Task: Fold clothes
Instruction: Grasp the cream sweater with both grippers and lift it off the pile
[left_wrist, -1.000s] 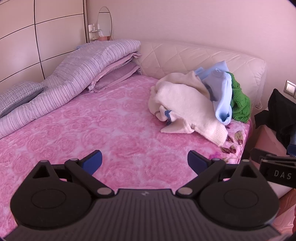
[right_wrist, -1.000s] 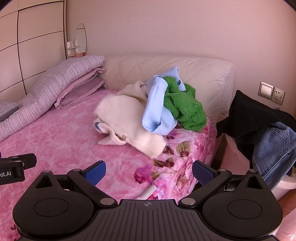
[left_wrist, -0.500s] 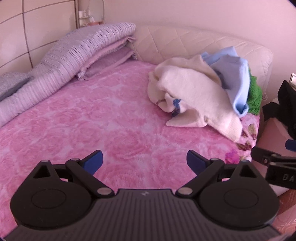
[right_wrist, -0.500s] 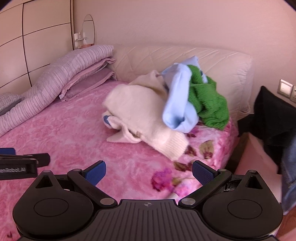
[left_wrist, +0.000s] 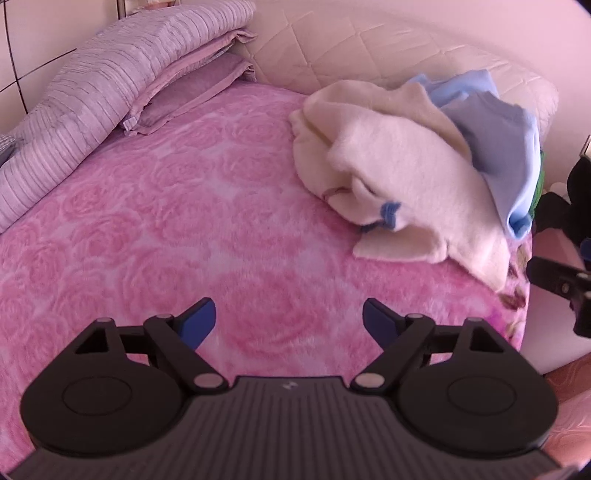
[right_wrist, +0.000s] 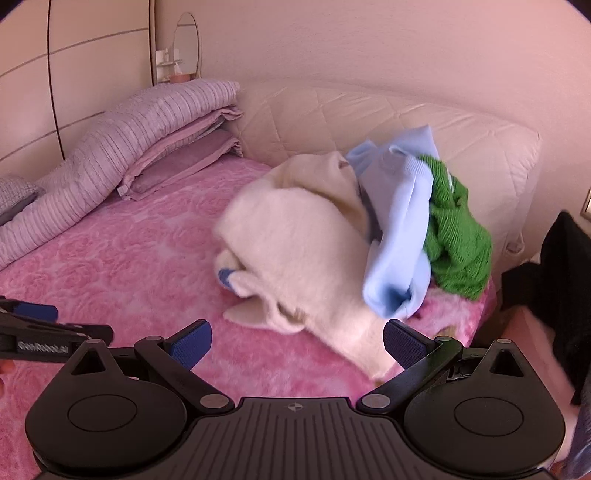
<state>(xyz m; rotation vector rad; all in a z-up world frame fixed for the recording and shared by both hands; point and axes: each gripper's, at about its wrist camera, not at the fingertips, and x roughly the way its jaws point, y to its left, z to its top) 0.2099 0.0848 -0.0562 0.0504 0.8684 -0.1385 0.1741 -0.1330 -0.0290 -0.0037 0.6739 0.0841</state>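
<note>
A heap of clothes lies at the right end of the pink bed (left_wrist: 155, 206): a cream fleece garment (left_wrist: 399, 173) (right_wrist: 295, 236) in front, a light blue one (left_wrist: 506, 147) (right_wrist: 399, 229) draped over it, and a green knit (right_wrist: 458, 229) behind. My left gripper (left_wrist: 289, 320) hovers open over the bedspread, short of the cream garment. My right gripper (right_wrist: 297, 345) is open too, its fingers just in front of the cream garment's lower edge. Neither holds anything. The left gripper's side (right_wrist: 40, 334) shows at the left of the right wrist view.
Folded lilac striped bedding (left_wrist: 122, 70) (right_wrist: 122, 147) lies along the bed's left side. A quilted cream headboard (right_wrist: 369, 118) runs behind the clothes. Dark clothing (right_wrist: 565, 273) hangs off the bed's right end. The other gripper (left_wrist: 561, 284) shows at the right edge of the left wrist view.
Both grippers have moved closer to the clothes heap, which now looms larger in both views. Both stayed open.
</note>
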